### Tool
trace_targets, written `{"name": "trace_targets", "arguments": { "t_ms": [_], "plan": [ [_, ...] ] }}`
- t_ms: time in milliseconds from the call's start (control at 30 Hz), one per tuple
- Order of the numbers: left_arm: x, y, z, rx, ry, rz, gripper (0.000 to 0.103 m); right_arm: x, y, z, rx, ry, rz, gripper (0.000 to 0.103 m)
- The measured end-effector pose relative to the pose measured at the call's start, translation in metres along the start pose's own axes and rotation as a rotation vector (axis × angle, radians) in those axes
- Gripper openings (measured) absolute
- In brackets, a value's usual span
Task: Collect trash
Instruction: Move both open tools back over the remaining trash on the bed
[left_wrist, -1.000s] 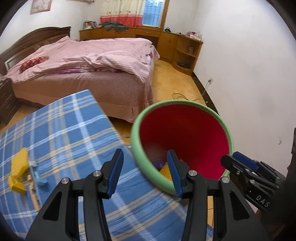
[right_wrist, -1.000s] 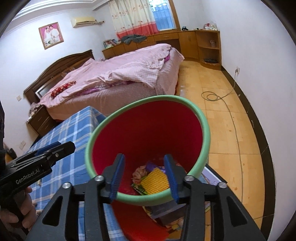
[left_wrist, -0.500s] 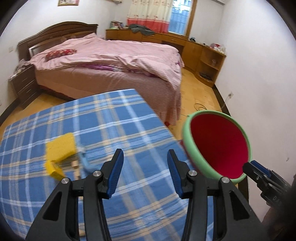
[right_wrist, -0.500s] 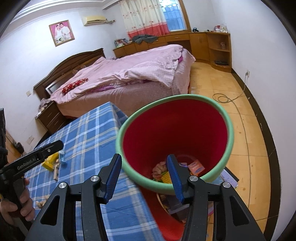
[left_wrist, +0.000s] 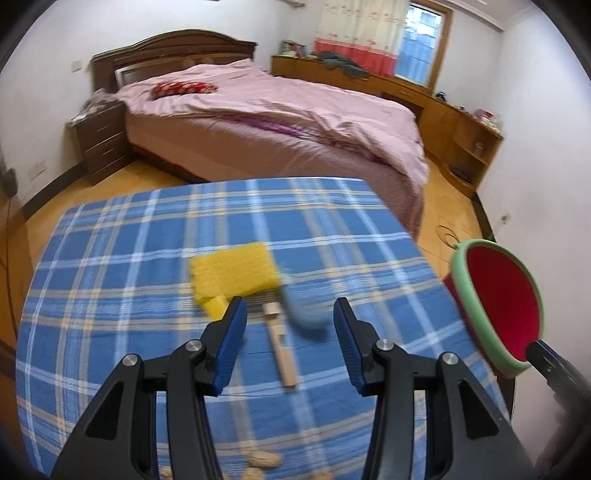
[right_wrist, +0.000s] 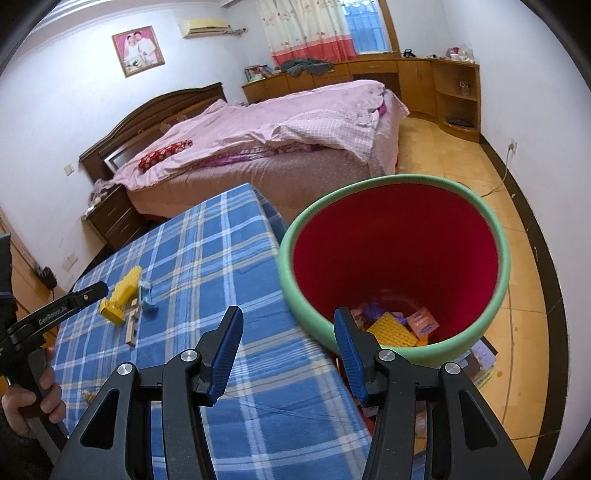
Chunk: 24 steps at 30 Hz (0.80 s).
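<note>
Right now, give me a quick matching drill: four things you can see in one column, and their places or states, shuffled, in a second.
Things:
1. yellow sponge
2. wooden stick
3. red bin
4. left gripper

Places or states:
A. beside the table, trash at its bottom
B. fingers apart, nothing between them
C. on the blue checked cloth, farthest from the left gripper's camera
D. on the cloth, between the left gripper's fingers in its own view

Pairs: 1-C, 2-D, 3-A, 4-B

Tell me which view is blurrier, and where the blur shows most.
Left wrist view: motion blur smears the yellow piece, blue item and wooden stick. Right wrist view: sharper, the bin rim crisp. Both views bend the room, fisheye.
</note>
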<state>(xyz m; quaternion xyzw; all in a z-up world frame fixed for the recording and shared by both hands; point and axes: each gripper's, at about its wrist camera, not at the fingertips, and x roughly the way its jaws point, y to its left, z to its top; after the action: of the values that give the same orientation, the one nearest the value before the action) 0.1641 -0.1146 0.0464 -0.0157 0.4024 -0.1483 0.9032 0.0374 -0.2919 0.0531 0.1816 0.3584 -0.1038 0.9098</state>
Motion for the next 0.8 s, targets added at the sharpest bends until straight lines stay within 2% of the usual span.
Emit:
{"name": "trace_targets", "arguments": {
  "t_ms": [300,600,733,800],
  "plan": [
    [0.02,0.04,-0.007,-0.079,0.033,0.062,0.049,0.016,0.017,-0.002,-0.028,0.03,0.008,0.053],
    [0.037,0.051,-0.015,-0.102,0.069,0.035,0.049,0.032,0.037,-0.001,-0.067,0.061,0.018,0.053],
    [0.04,0.052,-0.017,-0.108,0.078,0.01,0.038,0.036,0.046,0.0,-0.084,0.069,0.025,0.053],
    [0.043,0.055,-0.018,-0.12,0.084,-0.003,0.036,0.039,0.051,0.001,-0.092,0.073,0.03,0.053]
  ]
}}
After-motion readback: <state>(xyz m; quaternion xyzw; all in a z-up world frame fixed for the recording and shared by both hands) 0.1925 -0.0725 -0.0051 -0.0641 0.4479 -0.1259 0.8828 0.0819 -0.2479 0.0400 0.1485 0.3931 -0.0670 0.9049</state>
